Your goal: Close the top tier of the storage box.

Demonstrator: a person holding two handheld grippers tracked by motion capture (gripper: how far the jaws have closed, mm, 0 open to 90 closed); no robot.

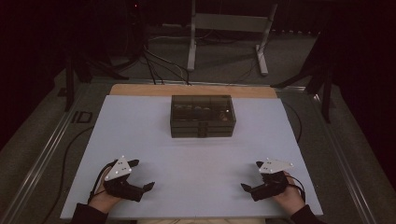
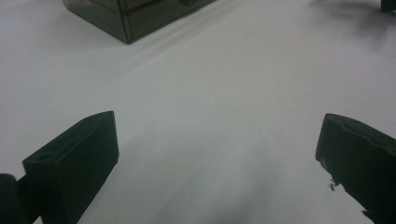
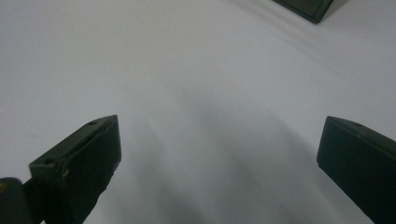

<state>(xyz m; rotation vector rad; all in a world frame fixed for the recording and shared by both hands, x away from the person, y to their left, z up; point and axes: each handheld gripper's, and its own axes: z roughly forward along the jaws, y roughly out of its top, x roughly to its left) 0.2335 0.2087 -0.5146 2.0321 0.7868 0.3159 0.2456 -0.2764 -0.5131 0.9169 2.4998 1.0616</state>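
Box [image 1: 202,116] contents dim, indistinct

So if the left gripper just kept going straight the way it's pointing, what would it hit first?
Probably nothing for a while. The left gripper has its jaws wide open over bare white tabletop. The dark box sits ahead but off to the left of its line, so it would likely pass beside it, though depth is unclear.

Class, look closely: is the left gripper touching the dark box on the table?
Apart. The high view shows bare white table between the left gripper and the dark box; the left gripper view shows its open jaws well short of the box.
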